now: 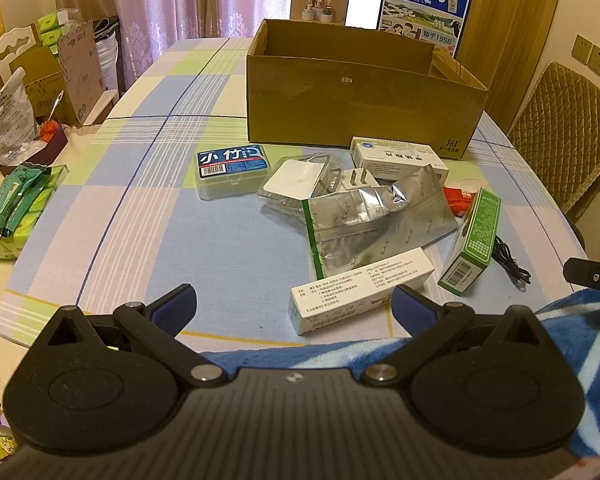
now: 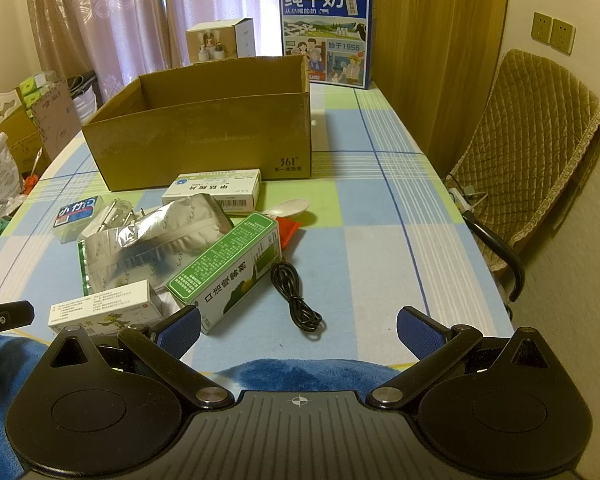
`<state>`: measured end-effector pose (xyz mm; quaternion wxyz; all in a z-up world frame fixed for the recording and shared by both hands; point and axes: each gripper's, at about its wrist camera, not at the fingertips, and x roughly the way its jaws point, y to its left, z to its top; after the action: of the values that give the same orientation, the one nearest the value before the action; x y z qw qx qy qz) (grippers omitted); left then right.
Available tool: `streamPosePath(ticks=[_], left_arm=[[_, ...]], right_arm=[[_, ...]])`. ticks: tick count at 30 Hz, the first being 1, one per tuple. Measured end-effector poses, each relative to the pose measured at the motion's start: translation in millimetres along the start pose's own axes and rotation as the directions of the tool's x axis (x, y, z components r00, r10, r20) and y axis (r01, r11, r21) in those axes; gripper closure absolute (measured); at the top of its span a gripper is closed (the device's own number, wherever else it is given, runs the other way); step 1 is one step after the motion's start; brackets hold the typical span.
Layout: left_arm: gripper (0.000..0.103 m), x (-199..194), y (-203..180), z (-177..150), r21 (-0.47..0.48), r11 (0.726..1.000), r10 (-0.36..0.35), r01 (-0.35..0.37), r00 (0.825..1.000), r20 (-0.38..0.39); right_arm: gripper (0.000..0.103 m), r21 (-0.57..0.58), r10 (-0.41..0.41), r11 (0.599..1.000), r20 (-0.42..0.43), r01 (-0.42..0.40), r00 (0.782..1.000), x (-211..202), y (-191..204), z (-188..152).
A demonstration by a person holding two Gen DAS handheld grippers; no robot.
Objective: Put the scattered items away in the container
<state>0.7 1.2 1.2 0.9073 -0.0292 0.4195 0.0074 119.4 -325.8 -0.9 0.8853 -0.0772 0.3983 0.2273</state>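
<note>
Stock on the surface [image 2: 380,208], as I hold both tools at its near edge:

- Cardboard box [image 2: 204,140]: open top, at the far side behind the pile. I cannot see its floor.
- Green box [image 2: 228,268]: lies ahead and slightly left of my right hand-held gripper [image 2: 298,326], its near end just beside the left finger. Long axis runs diagonally, away and to the right. Nearest item to that hand.
- White box [image 1: 360,292]: lies just ahead of my left hand-held gripper [image 1: 294,302], toward its right finger, long axis rising to the right. Nearest item to that hand.
- Black cable [image 2: 296,296]: coiled, right of the green box.
- Silver pouch [image 1: 376,224], second white box [image 1: 396,158], blue-labelled case [image 1: 232,174]: mid pile, between me and the box.
- Both hand-held grippers: spread wide, nothing between the fingers.
- Hard to read: a clear packet with a plug, partly under the pouch; a red item, mostly covered.
</note>
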Motion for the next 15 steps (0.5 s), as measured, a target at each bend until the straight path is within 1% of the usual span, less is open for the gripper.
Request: streamPosePath(ticks=[15], left_arm=[[0.001,-0.2,0.8,-0.1,-0.005,1.0,0.001,-0.001,1.0,0.0]], right_arm=[[0.002,0.0,0.0,1.0,0.0,0.0,1.0,-0.1,0.1,-0.3]])
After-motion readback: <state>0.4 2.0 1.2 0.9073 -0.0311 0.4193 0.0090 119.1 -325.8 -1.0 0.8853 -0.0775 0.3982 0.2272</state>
